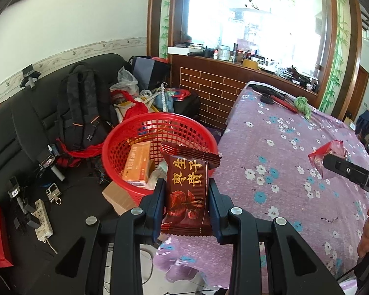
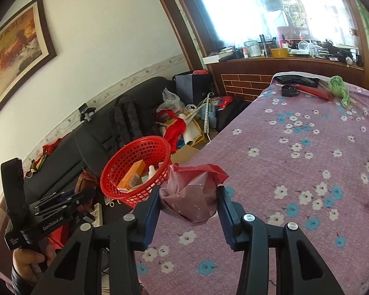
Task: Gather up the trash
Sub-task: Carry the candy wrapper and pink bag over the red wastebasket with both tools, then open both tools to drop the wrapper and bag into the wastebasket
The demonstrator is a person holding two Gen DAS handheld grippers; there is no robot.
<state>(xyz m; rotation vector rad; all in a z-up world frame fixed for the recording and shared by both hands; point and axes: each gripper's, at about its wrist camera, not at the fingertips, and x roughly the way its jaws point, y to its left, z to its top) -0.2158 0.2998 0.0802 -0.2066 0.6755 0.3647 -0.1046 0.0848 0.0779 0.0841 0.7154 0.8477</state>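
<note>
My left gripper [image 1: 186, 186] is shut on a dark red snack wrapper [image 1: 186, 191] with gold characters, held upright just in front of the red mesh basket [image 1: 125, 145]. The basket holds an orange box [image 1: 137, 162] and other bits. In the right wrist view my right gripper [image 2: 188, 196] is shut on a crumpled pink-red wrapper [image 2: 192, 194], over the table's left edge and right of the basket [image 2: 115, 172]. That same wrapper [image 1: 328, 153] and the right gripper's finger [image 1: 344, 169] show at the right of the left wrist view. The left gripper [image 2: 69, 198] appears at lower left.
A table with a purple flowered cloth [image 1: 295, 172] fills the right side; a green cloth [image 2: 339, 88], a red stick and black items lie at its far end. Left of it is a black sofa [image 1: 17, 127] with a backpack [image 1: 83, 103], bags and a power strip [image 1: 43, 218].
</note>
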